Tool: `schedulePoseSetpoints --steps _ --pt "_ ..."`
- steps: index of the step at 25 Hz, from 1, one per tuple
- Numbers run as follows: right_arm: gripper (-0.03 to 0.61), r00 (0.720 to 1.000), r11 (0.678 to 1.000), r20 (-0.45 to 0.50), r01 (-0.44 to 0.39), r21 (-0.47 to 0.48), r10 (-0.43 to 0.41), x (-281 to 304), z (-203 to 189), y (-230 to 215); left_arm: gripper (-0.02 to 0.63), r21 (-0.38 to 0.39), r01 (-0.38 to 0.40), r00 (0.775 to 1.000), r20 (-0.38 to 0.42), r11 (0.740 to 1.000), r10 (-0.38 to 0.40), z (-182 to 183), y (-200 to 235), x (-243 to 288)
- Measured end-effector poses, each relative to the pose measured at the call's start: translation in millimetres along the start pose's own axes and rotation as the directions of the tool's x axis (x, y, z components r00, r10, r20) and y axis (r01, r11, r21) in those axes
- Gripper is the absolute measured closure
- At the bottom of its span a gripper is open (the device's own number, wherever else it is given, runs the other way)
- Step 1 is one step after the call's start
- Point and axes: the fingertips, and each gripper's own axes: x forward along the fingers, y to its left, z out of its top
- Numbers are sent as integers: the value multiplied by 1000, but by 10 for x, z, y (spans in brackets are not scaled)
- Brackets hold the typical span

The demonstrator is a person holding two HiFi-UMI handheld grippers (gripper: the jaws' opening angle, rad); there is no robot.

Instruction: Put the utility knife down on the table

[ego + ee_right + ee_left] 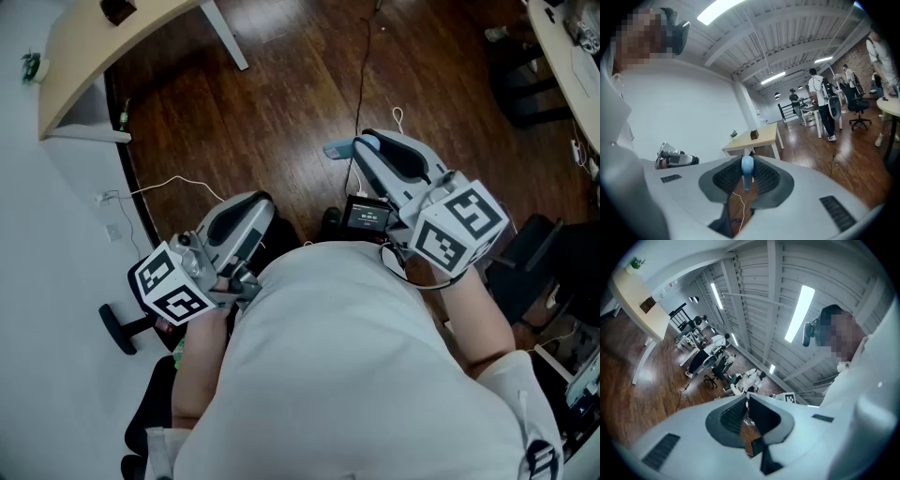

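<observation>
My right gripper point(360, 150) is held out in front of the person's chest, over the dark wooden floor. It is shut on the utility knife point(338, 150), whose light blue end sticks out past the jaws. In the right gripper view the knife point(746, 169) stands as a blue-grey strip clamped between the black pads of that gripper point(747, 180). My left gripper point(261, 202) hangs lower at the left, shut with nothing in it point(747, 399). The light wooden table point(103, 37) stands ahead at the upper left, well apart from both grippers; it shows again point(754, 139) beyond the knife.
A white wall point(47, 281) runs along the left. A thin cable point(361, 75) and a white cord point(178, 183) lie on the floor. A small black device with a screen point(366, 216) sits near the person's chest. Several people, desks and office chairs point(855, 101) fill the far room.
</observation>
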Motion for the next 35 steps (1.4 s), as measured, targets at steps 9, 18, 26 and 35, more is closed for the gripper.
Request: schedulePoseSetpoints --steps 9,18,26,35 --pt "506 1000 1000 -9 0 -1 0 42 -18 1 611 -4 -1 1000 -1 1000 1 5 25 -15" --pt "506 999 1000 -33 -16 -13 15 115 5 27 611 -12 -14 1000 4 1000 14 51 50 -24" --pt "506 998 999 -63 -20 -36 18 450 -10 178 611 -24 -16 1000 25 1000 17 212 304 -253" --pt "506 995 998 -100 -20 -54 14 1183 77 460 611 -46 -15 999 42 999 17 646 825 -676"
